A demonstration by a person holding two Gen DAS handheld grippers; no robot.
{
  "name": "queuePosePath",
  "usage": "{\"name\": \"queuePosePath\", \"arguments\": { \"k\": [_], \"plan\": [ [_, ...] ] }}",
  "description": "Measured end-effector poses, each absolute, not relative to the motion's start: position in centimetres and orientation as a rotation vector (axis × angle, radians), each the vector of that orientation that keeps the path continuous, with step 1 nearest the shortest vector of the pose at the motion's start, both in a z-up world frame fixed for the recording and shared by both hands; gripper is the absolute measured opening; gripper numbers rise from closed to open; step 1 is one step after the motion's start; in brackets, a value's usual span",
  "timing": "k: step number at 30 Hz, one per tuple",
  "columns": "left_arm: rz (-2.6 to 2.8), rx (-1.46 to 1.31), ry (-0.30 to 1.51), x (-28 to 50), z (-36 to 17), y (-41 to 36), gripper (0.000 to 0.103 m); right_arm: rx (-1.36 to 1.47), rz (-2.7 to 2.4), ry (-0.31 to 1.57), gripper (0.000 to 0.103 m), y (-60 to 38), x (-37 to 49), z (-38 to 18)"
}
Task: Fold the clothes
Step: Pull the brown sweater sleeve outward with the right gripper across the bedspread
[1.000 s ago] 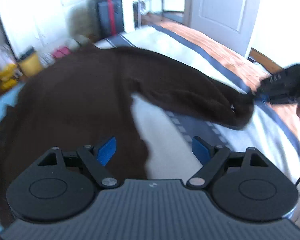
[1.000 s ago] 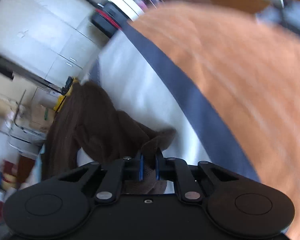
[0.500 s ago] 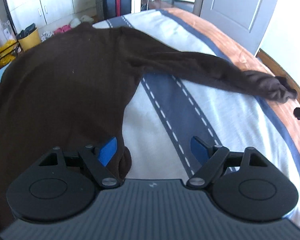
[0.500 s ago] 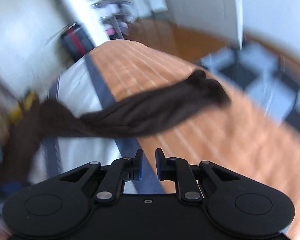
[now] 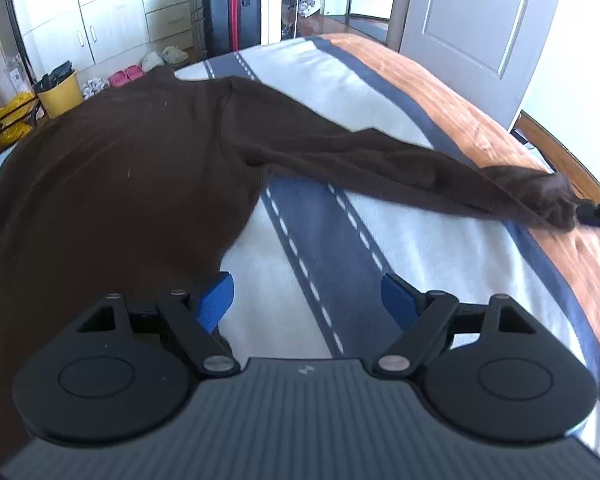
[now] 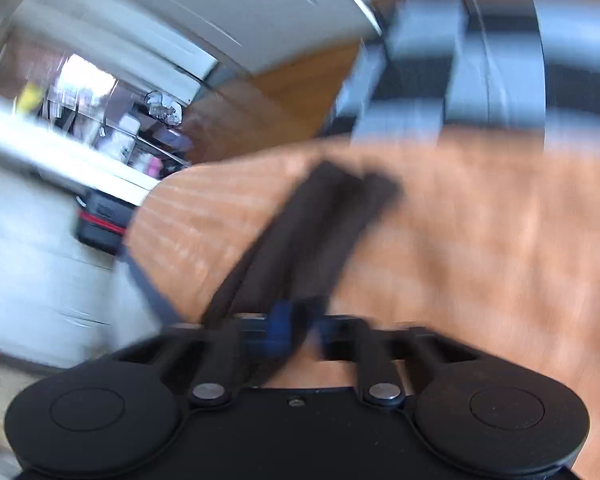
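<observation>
The brown sweater (image 5: 112, 184) lies spread on the bed (image 5: 440, 264), its sleeve (image 5: 380, 164) stretched rightward; the right gripper (image 6: 296, 326), jaws apparently pinching the blurred cuff, should carry it flat across the body; the left gripper (image 5: 306, 298), jaws released, could pin the hem.

Black handheld grippers with blue finger pads

The left gripper (image 5: 307, 300) has a ribbed grey body, a small white logo, two round black discs, silver pivot screws and blue pads (image 5: 216, 300); the right gripper (image 6: 300, 326) looks alike, blurred, body plain black
</observation>
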State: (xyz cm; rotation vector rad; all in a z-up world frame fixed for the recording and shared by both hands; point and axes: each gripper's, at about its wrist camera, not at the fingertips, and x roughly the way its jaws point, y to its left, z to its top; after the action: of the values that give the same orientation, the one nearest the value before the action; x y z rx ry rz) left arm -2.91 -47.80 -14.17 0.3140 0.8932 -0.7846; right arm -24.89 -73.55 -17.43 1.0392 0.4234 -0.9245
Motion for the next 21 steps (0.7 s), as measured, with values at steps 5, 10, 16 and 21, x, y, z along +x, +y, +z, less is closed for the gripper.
{"name": "queuePosePath", "arguments": {
  "k": [5, 10, 16, 21],
  "plan": [
    [-0.774, 0.236, 0.876, -4.5, -12.7, -44.3, 0.081, 0.828, -0.906, 0.267, 0.003, -71.0, -25.8, -11.5],
    [-0.743, 0.231, 0.822, -4.4, -11.6, -42.5, 0.081, 0.665, -0.796, 0.236, 0.003, -67.1, -27.6, -6.5],
    [-0.81, 0.195, 0.886, -2.6, -12.6, -45.9, 0.081, 1.017, -0.657, 0.438, 0.011, -71.1, -25.3, -13.0],
    [-0.875, 0.214, 0.823, -1.9, -12.8, -52.3, 0.08, 1.093, -0.682, 0.521, 0.062, -72.5, -23.8, -14.7]
  ]
}}
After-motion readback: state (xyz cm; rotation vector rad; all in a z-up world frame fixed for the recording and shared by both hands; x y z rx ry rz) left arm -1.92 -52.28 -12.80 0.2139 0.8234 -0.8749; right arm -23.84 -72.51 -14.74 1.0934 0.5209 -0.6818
